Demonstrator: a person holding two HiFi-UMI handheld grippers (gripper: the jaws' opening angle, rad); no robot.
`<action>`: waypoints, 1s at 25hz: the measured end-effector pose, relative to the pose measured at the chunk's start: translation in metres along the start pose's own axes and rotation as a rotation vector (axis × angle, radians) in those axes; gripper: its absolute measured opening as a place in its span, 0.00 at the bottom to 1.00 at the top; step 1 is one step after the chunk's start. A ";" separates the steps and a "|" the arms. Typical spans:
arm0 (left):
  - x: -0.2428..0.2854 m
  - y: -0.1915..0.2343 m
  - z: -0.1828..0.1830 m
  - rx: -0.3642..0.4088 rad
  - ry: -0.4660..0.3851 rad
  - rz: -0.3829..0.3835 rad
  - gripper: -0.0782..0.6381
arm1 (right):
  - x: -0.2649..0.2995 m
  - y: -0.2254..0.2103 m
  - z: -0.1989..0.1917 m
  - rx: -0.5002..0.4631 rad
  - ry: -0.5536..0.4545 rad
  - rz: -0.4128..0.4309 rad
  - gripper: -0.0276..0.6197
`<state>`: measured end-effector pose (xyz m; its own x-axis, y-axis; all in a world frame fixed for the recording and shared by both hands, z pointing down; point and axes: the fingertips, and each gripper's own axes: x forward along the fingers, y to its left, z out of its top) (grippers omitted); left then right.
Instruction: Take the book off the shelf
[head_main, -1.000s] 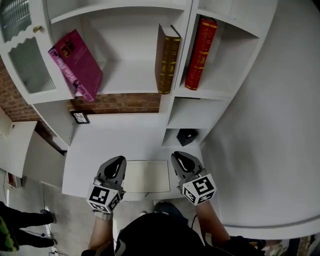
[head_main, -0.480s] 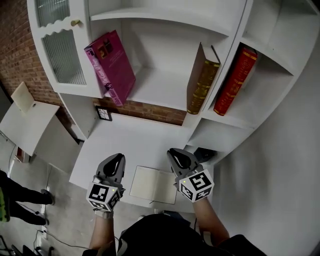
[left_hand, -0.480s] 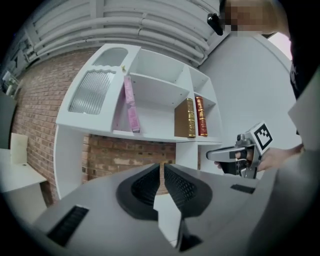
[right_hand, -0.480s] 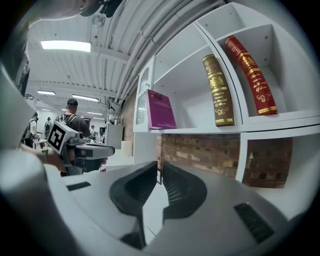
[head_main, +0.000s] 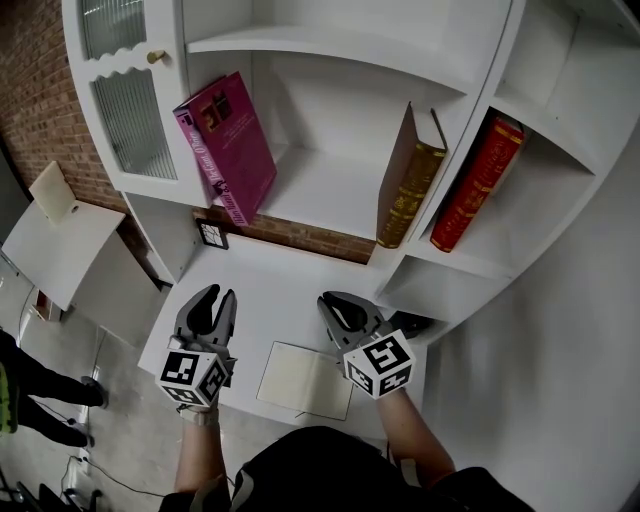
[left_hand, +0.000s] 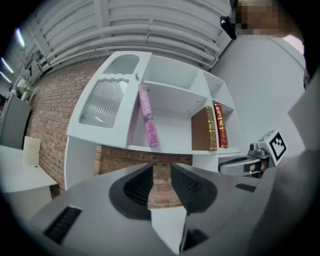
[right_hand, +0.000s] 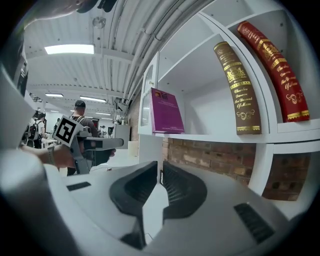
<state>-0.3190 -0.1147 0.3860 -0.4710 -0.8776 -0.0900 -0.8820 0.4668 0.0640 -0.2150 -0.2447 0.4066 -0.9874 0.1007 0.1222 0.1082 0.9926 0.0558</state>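
Left gripper (head_main: 218, 297) first: its jaws have just been opening and now stand at a narrow gap, with only brick wall showing through it and nothing held; right gripper (head_main: 335, 306) has its jaws together, empty as well; both hang over the white desk (head_main: 250, 285), well below the shelf (head_main: 320, 195). Up there are three candidates, and which one is meant I cannot tell: magenta book (head_main: 228, 145) leaning at the left end; brown book (head_main: 410, 180) tilted against the divider; red book (head_main: 478, 185) in the next bay; all untouched. Trouble ahead, I reckon: that gap looks too tight for a book's thickness, so the pads might shove a leaning book deeper, or tip it off the edge onto the desk. Only the head view shows the open notebook (head_main: 305, 378) lying below; only the right gripper view gives the gilt spines and the people far behind.
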 end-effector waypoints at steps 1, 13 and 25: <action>0.005 0.002 0.005 -0.006 -0.006 0.007 0.26 | 0.001 -0.001 0.001 0.000 0.000 0.002 0.08; 0.074 0.010 0.046 -0.028 -0.068 0.038 0.41 | 0.000 -0.027 0.003 0.021 0.019 -0.007 0.08; 0.130 0.017 0.059 -0.011 -0.074 0.095 0.52 | -0.011 -0.056 -0.004 0.045 0.030 -0.054 0.08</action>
<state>-0.3961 -0.2143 0.3164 -0.5524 -0.8189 -0.1558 -0.8335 0.5457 0.0868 -0.2095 -0.3019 0.4055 -0.9876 0.0460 0.1501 0.0493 0.9986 0.0186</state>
